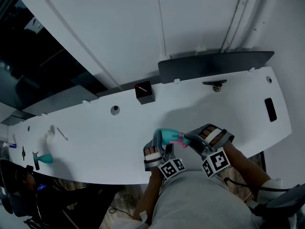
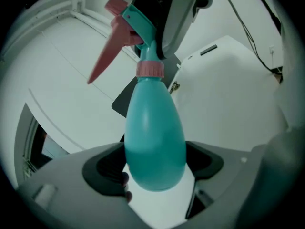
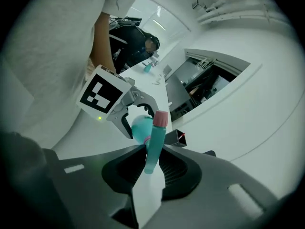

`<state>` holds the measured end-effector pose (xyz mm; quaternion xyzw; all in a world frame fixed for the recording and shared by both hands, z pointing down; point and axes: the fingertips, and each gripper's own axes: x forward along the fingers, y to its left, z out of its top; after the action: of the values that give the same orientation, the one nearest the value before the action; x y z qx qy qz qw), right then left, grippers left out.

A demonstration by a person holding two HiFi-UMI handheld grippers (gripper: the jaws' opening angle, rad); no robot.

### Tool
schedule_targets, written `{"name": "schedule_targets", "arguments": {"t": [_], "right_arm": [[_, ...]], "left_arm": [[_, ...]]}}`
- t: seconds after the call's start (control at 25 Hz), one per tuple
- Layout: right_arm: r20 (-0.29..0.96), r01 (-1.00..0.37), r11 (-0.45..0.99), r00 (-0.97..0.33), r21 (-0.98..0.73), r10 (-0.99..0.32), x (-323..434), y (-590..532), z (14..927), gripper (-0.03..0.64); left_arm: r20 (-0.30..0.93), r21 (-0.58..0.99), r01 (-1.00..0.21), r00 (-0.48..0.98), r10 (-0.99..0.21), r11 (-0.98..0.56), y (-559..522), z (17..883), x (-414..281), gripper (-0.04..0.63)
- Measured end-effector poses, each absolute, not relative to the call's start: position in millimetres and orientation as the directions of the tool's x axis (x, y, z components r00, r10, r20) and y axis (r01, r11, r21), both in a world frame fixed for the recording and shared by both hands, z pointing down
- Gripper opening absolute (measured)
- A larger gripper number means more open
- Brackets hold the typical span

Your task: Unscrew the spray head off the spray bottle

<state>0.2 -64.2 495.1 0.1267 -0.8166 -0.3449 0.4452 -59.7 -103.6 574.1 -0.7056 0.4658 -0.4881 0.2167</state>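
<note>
**Head view.** The spray bottle (image 1: 167, 137) is lying close to level just above the table (image 1: 95, 128). It is on the person's side of the black box (image 1: 144, 92) and slightly right of it in the picture. Its long axis is running left to right, with the body toward the left gripper (image 1: 160, 145) and the spray head (image 1: 180, 139) toward the right gripper (image 1: 188, 140). Each gripper is sitting on one end, and the right one is nearer the head.

**Left gripper view.** The left gripper (image 2: 155, 175) is standing wide, its pads pressing on both flanks of the round teal body. The bottle (image 2: 155, 132) is pointing straight away along the jaws. The pink collar (image 2: 150, 69) is coming first and the spray head (image 2: 136, 25) beyond it.

**Right gripper view.** The right gripper (image 3: 152, 165) is standing narrow, clamped on the slim teal part of the spray head (image 3: 154, 144). The bottle body (image 3: 139, 128) is sitting past it, in the left gripper (image 3: 125, 112). The black box (image 3: 179, 138) is showing just beyond the head.

**Judgement.** The coming move is turning on a roll about the bottle's long axis at the collar, with the left grip holding the body fixed.
</note>
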Motion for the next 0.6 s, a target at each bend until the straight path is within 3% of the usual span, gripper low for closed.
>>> {"name": "schedule_targets", "arguments": {"t": [0.36,0.6], "right_arm": [[0.631,0.098,0.732,-0.591,0.675,-0.503,-1,-64,495,0.091],[0.578,0.063,0.728,-0.656,0.682,-0.485,-2,-59,479,0.091]], "left_arm": [[0.506,-0.741,-0.465,0.088,-0.858,-0.484,-104,579,-62,0.385],[0.517,-0.684,-0.550,0.098,-0.850,-0.479,-107,579,-68,0.385]]}}
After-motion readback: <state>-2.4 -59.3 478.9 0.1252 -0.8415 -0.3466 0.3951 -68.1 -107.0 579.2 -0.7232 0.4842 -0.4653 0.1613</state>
